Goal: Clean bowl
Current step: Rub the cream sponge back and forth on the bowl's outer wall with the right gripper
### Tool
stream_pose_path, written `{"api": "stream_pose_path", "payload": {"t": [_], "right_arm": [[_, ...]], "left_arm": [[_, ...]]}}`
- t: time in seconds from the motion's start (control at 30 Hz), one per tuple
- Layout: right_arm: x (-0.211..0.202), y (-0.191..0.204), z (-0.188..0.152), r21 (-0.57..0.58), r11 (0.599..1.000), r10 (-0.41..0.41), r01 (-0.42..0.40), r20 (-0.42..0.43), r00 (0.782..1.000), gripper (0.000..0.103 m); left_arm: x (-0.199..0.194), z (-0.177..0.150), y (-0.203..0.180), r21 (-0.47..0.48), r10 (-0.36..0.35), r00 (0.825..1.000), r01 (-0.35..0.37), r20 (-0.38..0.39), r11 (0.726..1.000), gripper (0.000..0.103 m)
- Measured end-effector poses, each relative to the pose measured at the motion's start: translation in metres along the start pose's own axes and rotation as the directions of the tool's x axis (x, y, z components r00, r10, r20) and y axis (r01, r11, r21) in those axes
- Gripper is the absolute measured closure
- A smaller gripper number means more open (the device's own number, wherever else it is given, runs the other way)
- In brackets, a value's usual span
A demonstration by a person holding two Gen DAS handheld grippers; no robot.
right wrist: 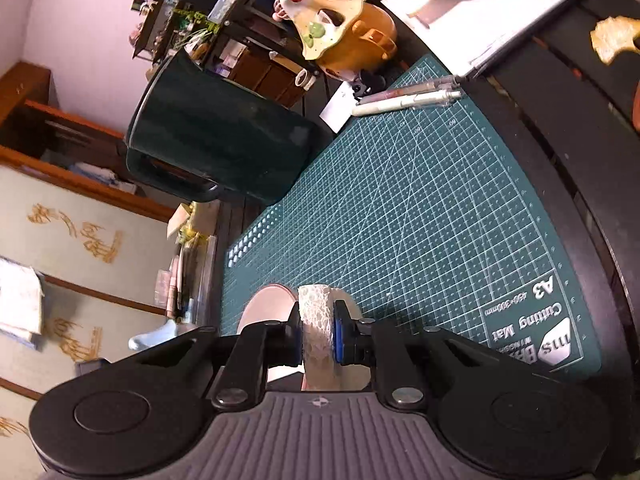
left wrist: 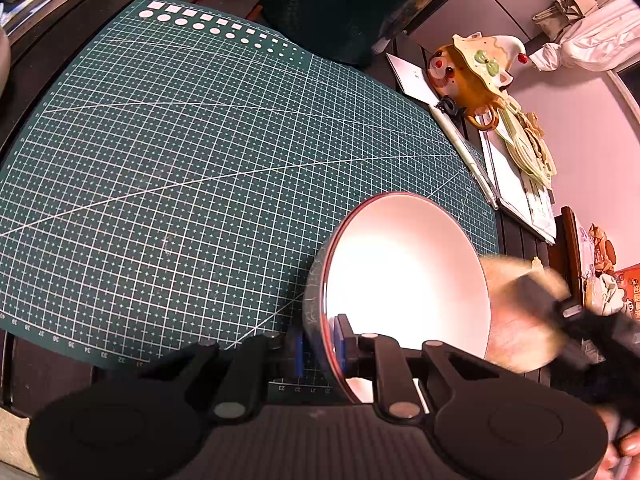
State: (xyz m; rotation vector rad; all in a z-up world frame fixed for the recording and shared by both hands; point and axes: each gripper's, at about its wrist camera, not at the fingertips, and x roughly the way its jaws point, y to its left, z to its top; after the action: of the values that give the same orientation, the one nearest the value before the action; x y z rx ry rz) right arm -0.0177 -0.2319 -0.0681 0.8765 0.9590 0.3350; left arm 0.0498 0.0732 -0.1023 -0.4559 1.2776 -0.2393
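Left wrist view: left gripper (left wrist: 320, 346) clamped on the rim of the bowl (left wrist: 404, 276), which is tilted on edge above the cutting mat (left wrist: 200, 160), its hollow facing right.
Right gripper (right wrist: 316, 338): closed on a pale sponge (right wrist: 318, 332); blurred at the bowl's right side.
Key relation: sponge right beside the bowl's hollow; contact unclear.
Surface: dark, cluttered; green mug (right wrist: 216, 140), pens (right wrist: 408, 100).

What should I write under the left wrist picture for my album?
Left tongs clamp the tilted white bowl's rim above the green cutting mat while a blurred sponge wipes it.
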Motion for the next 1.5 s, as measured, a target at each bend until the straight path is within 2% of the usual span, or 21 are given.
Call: {"api": "stream_pose_path", "payload": {"t": [0.3,0.37,0.43,0.5,0.57,0.73,0.9,1.1,1.13,1.23,1.27,1.33,1.43,1.5], "right_arm": [[-0.012,0.004,0.004,0.016,0.998,0.058,-0.059,0.040,0.997,0.090],[-0.019,0.007,0.006,0.003,0.995,0.095,-0.096,0.071,0.993,0.090],[-0.016,0.006,0.006,0.000,0.997,0.082,-0.083,0.063,0.995,0.090],[0.000,-0.001,0.001,0.011,1.000,0.017,-0.017,0.001,1.000,0.090],[0.005,-0.004,0.000,0.020,1.000,0.003,-0.003,-0.014,1.000,0.090],[-0.020,0.010,0.009,-0.021,0.994,0.109,-0.107,0.085,0.990,0.090],[0.010,-0.002,0.000,-0.005,1.000,-0.016,0.016,-0.025,1.000,0.090],[-0.020,0.011,0.009,-0.036,0.995,0.091,-0.088,0.077,0.993,0.090],[-0.018,0.010,0.009,-0.029,0.996,0.085,-0.083,0.073,0.994,0.090],[0.004,-0.006,0.003,0.024,1.000,-0.007,0.007,-0.018,1.000,0.090],[0.006,-0.009,0.002,0.040,0.999,-0.007,0.008,-0.027,1.000,0.090],[0.004,-0.005,0.003,0.048,0.999,0.025,-0.024,-0.015,1.000,0.090],[-0.013,0.010,0.007,-0.011,0.996,0.090,-0.090,0.060,0.994,0.090],[-0.012,0.010,0.007,-0.014,0.996,0.090,-0.090,0.060,0.994,0.089]], "left_arm": [[-0.001,0.003,0.002,0.011,0.000,1.000,0.000,-0.007,1.000,0.087],[0.000,0.003,0.002,0.011,0.000,1.000,0.000,-0.006,1.000,0.087],[0.000,0.002,0.002,0.011,0.000,1.000,0.000,-0.006,1.000,0.087],[0.000,0.001,0.002,0.011,0.000,1.000,0.000,-0.005,1.000,0.087],[-0.001,0.000,0.003,0.011,0.000,1.000,0.000,-0.004,1.000,0.087],[-0.002,-0.001,0.006,0.012,-0.001,1.000,0.001,-0.006,1.000,0.087],[0.000,0.001,0.004,0.011,0.002,1.000,-0.002,-0.006,1.000,0.087],[0.004,0.000,0.002,0.015,0.003,1.000,-0.002,-0.007,1.000,0.087],[0.005,0.000,0.002,0.015,0.003,1.000,-0.002,-0.007,1.000,0.087],[0.006,0.005,0.001,0.016,0.004,1.000,-0.004,-0.009,1.000,0.087],[0.004,0.003,0.002,0.015,0.003,1.000,-0.003,-0.008,1.000,0.087],[0.004,0.003,0.002,0.019,0.005,1.000,-0.004,-0.008,1.000,0.087],[0.005,0.004,0.002,0.019,0.004,1.000,-0.004,-0.010,1.000,0.087],[0.005,0.005,0.002,0.021,0.004,1.000,-0.004,-0.010,1.000,0.087]]}}
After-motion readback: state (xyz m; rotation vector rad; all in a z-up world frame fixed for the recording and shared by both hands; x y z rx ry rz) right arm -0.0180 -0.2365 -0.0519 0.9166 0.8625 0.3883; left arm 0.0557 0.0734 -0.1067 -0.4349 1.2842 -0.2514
